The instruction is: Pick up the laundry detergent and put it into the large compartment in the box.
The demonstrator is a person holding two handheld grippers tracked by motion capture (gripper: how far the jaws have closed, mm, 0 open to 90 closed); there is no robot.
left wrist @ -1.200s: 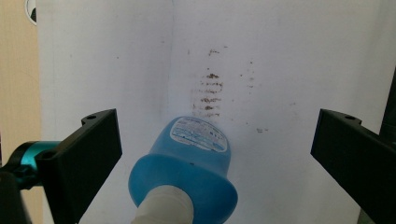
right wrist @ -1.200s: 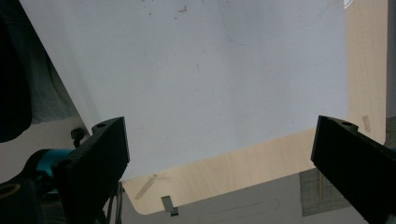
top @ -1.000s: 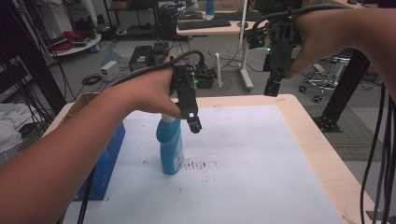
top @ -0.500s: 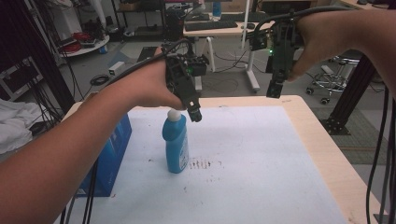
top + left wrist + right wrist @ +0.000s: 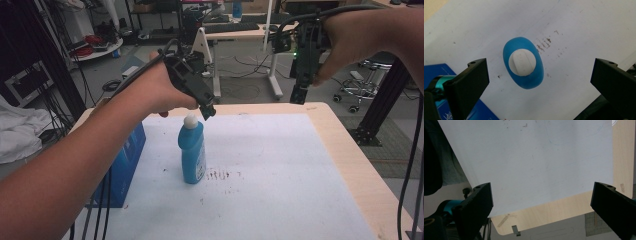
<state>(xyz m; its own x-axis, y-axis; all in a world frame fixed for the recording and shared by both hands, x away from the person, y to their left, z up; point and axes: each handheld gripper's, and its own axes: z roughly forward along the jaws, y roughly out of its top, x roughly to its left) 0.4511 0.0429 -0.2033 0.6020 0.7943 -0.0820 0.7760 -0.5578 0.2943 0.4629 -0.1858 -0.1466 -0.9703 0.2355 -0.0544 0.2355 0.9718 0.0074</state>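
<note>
Left claw (image 5: 210,111) dropped nearer capped bottle (image 5: 192,152).

A bottle (image 5: 192,152) stands upright on the sheet (image 5: 280,175) that covers the table (image 5: 345,150), left of its middle. A box (image 5: 122,167) sits just beside it at the table's left edge. The left gripper (image 5: 209,111) hangs right above the bottle's cap (image 5: 522,62); the right gripper (image 5: 298,95) is over the far edge, well apart.

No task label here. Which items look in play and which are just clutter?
In play, judging by position:
- blue bottle with white cap, upright on the white mat
- left claw, open, right above the cap

Lying about:
- blue box at the mat's left edge
- right claw, open, held high, empty
</note>
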